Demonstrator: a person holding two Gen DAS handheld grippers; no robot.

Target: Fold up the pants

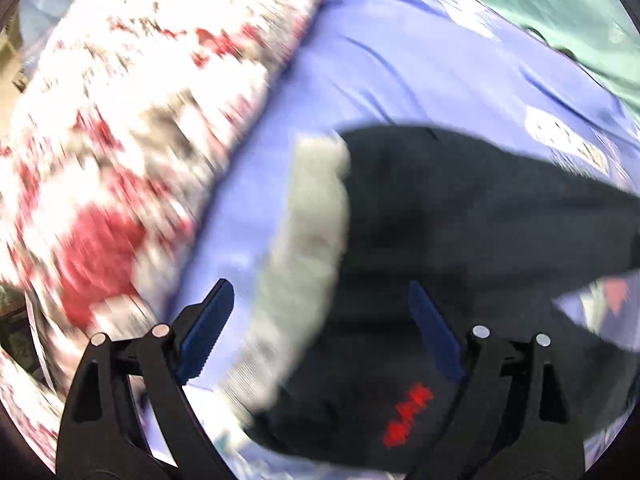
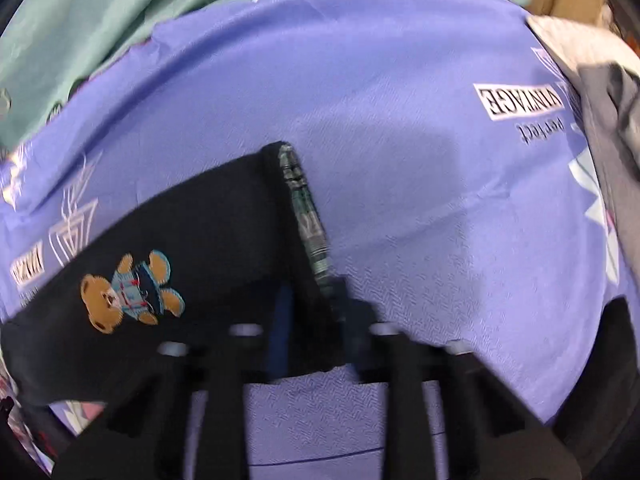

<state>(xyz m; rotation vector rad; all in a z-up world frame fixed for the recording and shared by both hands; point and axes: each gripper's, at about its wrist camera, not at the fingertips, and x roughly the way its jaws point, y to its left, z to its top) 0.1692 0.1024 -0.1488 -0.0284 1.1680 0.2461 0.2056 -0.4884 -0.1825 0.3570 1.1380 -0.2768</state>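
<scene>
The black pants (image 1: 460, 220) lie on a purple sheet (image 1: 400, 72), with a grey-white ribbed waistband (image 1: 308, 248) and a small red mark (image 1: 408, 416). My left gripper (image 1: 320, 332) is open, its blue fingers (image 1: 210, 328) standing on either side of the waistband just above it. In the right wrist view the pants (image 2: 192, 248) show a teddy bear patch (image 2: 128, 292) and a plaid-lined hem (image 2: 308, 220). My right gripper (image 2: 312, 320) is shut on that hem end. Both views are blurred.
A red and white patterned blanket (image 1: 132, 128) bulges at the left. Green fabric (image 2: 120, 12) lies beyond the purple sheet (image 2: 400, 140). A pile of grey and white clothes (image 2: 604, 112) sits at the right edge.
</scene>
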